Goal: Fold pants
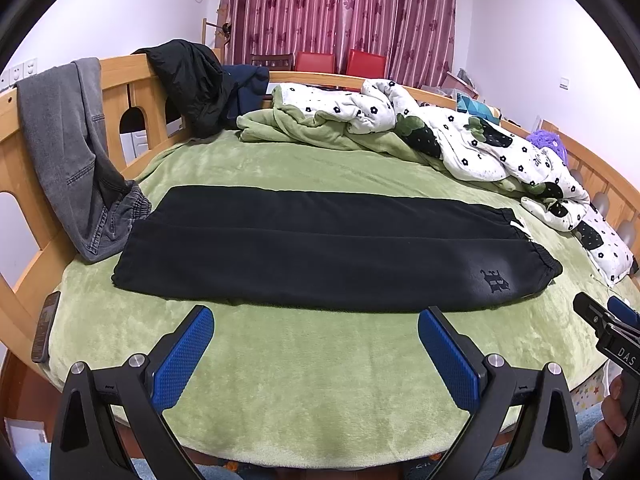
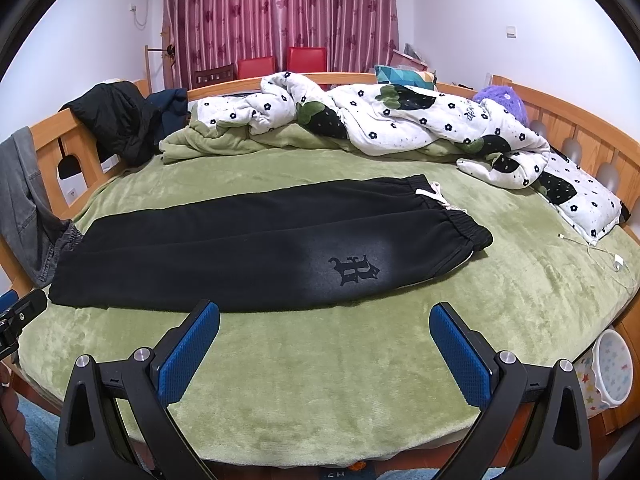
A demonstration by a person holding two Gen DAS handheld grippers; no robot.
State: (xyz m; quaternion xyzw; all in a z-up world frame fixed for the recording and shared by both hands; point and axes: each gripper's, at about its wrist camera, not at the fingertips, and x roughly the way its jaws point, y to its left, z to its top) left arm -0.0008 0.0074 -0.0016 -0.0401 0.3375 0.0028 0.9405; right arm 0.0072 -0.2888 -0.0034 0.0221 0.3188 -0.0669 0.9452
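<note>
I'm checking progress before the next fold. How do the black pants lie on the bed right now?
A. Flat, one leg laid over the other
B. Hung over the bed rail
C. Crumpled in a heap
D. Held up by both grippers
A: the black pants lie flat lengthwise on the green blanket, legs stacked, with both grippers open and short of them.

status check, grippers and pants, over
Left gripper and right gripper open, empty, short of the pants. Black pants flat on green blanket, legs stacked. Nothing in the way.
</note>
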